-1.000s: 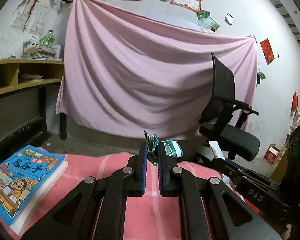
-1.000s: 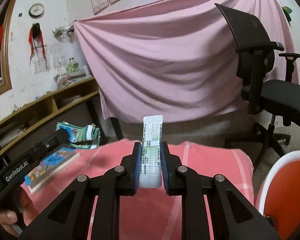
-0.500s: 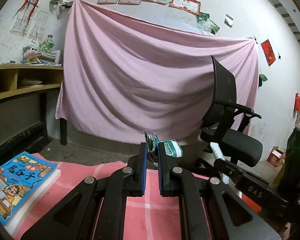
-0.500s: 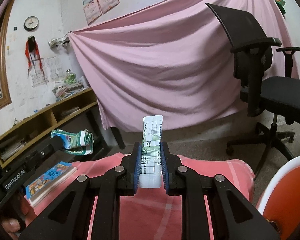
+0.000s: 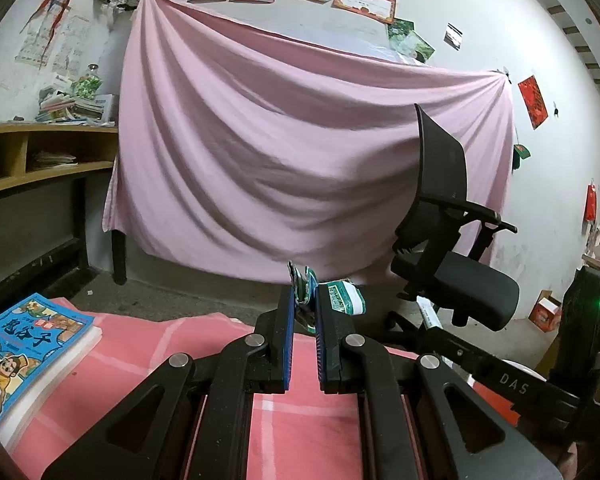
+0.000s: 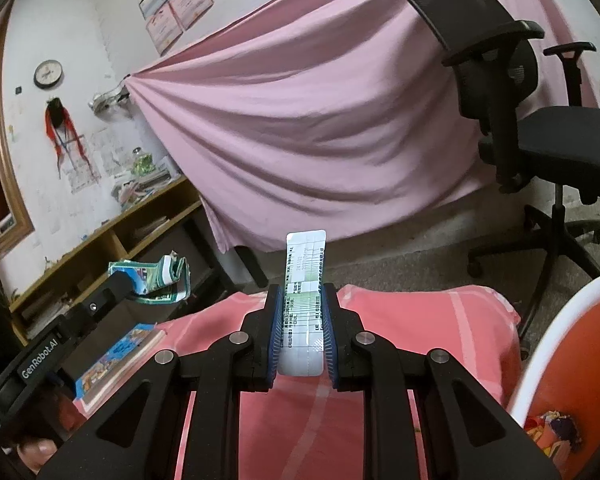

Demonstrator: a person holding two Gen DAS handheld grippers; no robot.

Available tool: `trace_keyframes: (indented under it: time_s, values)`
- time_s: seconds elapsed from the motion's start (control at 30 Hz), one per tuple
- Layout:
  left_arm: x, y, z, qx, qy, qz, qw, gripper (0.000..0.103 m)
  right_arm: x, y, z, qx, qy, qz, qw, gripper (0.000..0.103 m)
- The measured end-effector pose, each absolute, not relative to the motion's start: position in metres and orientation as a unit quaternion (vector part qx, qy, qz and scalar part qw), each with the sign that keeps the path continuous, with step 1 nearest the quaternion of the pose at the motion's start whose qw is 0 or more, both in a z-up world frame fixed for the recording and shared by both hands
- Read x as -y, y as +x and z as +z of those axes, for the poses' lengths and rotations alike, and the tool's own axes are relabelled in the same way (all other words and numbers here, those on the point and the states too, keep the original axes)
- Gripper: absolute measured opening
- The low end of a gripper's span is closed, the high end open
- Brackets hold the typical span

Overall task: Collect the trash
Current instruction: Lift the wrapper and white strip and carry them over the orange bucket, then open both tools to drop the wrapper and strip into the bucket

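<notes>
Far left in the left wrist view: a picture book (image 5: 24, 356) lying on the pink checked cloth (image 5: 300, 432) of the table, not trash by the look of it, best left alone

Next across: left gripper (image 5: 303, 304) pressed together on a crumpled green-and-white wrapper (image 5: 342, 300), most of the wrapper bulging out to the right of the jaws, held up off the cloth; seen from the right wrist view as a wadded packet (image 6: 156, 280) at the tip of the black tool, above the book (image 6: 116, 360)

Centre of the right wrist view: right gripper (image 6: 302, 312) pinching a flat white printed strip (image 6: 305, 280), something like a pill sheet or label, standing upright between the blue pads (image 6: 277, 320) and poking out past their tips

Far right: curved white rim (image 6: 540, 344) of an orange-lined bin, just beside the table edge and low down, with a scrap of coloured rubbish (image 6: 552, 432) already inside

Step in hand, judging from this: carry phase, both pieces lifted and headed for the bin, nothing dropped yet

Next move calls for: swinging the right gripper rightward and down until the strip hangs over the orange opening, then spreading the jaws; same for the left, with a longer reach across; care needed so the light wrapper does not cling to a pad or flutter past the rim
</notes>
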State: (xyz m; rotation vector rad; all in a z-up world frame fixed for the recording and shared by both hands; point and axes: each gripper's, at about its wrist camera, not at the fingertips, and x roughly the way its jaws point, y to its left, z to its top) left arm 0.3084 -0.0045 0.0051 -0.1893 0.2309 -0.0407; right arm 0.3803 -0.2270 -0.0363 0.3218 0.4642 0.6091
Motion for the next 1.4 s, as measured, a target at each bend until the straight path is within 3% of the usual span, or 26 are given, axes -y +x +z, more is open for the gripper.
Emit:
trace_keyframes:
  time_s: [0.23, 0.4, 1.4]
  values:
    - [0.028, 0.312, 0.005, -0.12, -0.09, -0.033, 0.988, 0.007, 0.258, 0.378, -0.034, -0.209, 0.186, 0.285, 0.917, 0.017]
    - [0.048, 0.312, 0.009, -0.116, -0.082, -0.044, 0.989, 0.007, 0.267, 0.366, -0.025, -0.174, 0.127, 0.253, 0.943, 0.017]
    - [0.205, 0.293, 0.033, -0.092, -0.044, -0.17, 0.98, 0.007, 0.407, 0.284, 0.0, -0.069, 0.132, 0.134, 0.98, 0.018]
